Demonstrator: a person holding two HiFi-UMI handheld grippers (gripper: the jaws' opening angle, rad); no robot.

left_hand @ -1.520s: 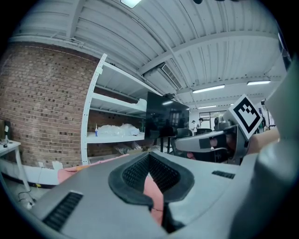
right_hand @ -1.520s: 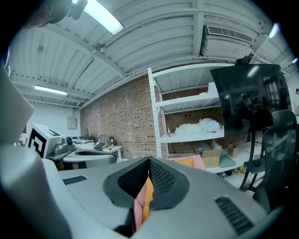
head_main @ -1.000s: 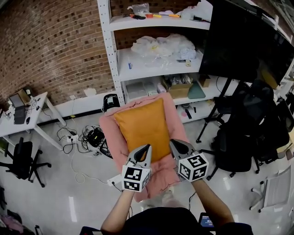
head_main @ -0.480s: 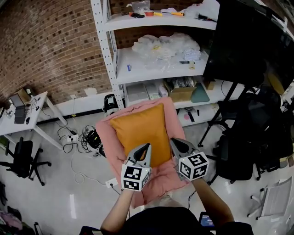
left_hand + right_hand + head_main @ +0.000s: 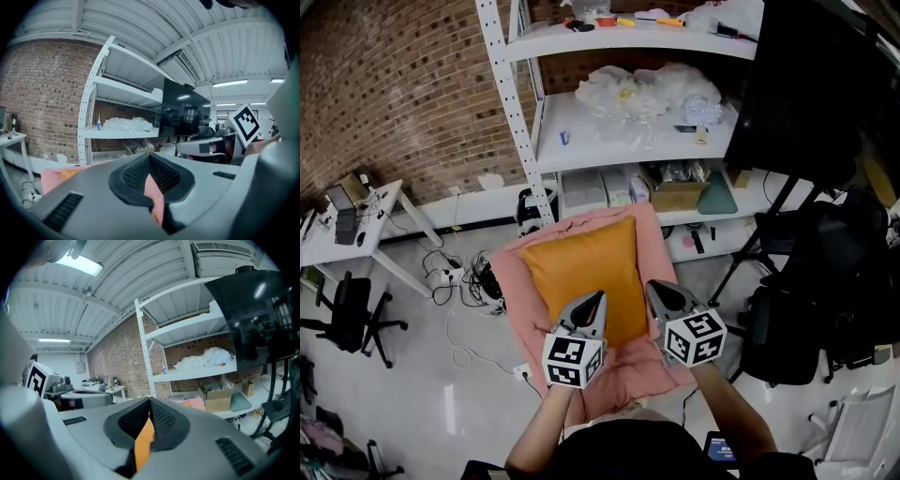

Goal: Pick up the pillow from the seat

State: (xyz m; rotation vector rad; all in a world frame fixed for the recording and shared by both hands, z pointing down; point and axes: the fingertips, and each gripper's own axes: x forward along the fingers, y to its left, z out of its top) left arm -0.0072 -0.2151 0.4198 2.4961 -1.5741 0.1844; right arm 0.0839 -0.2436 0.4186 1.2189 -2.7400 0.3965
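Overhead, the head view shows the orange pillow (image 5: 581, 277) lying flat on the pink seat (image 5: 508, 281), filling most of its middle and leaving a pink border all round. The left gripper (image 5: 598, 298) and the right gripper (image 5: 652, 286) hang side by side over the near end of the seat, the left one's tip over the pillow's near edge and the right one's tip just past the pillow's near right corner. A white shelf unit (image 5: 628, 141) stands behind the seat. In the left gripper view, the jaws are pressed together at their tips with nothing between them; only a sliver of the seat's pink shows through the slot behind the pads. The seat (image 5: 51, 176) lies low at the left, with a bit of orange pillow (image 5: 70, 172) on it. In the right gripper view, the jaws likewise meet at the tips and grip nothing, and a strip of the pillow (image 5: 143, 446) shows through their slot.
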